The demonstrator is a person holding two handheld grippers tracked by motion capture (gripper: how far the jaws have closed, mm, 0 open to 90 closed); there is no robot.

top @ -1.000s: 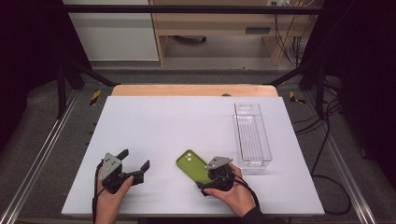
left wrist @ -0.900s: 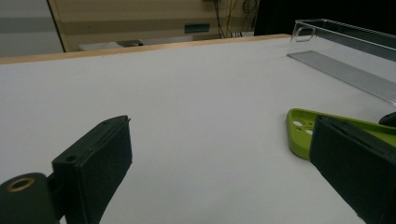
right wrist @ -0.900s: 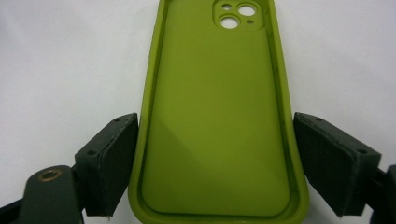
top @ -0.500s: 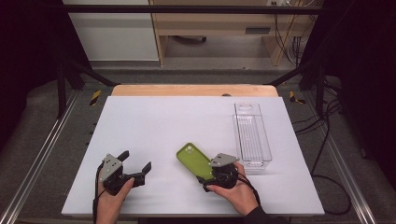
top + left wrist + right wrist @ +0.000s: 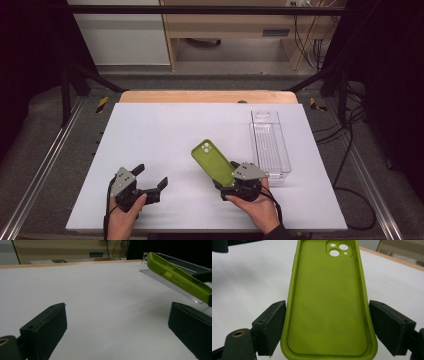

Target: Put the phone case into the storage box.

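R gripper clamps green phone case by its long edges, tilted up off white table. R gripper view shows case's inside w/ camera cutouts; high view shows L gripper open, empty, clear tray beside.

High view: the white bench is evenly lit from overhead, the brightest surface in frame; the surroundings beyond its left and right edges fall to near black. Shadows are soft and short, close under each hand. The picture is mildly soft and low in detail. The clear tray near the right edge shows faint highlights on its walls.

Left gripper view: the jaws are dark and blurred at close range; the bench top is washed pale.

Right gripper view: the green phone case is evenly lit, with the far bench edge out of focus.
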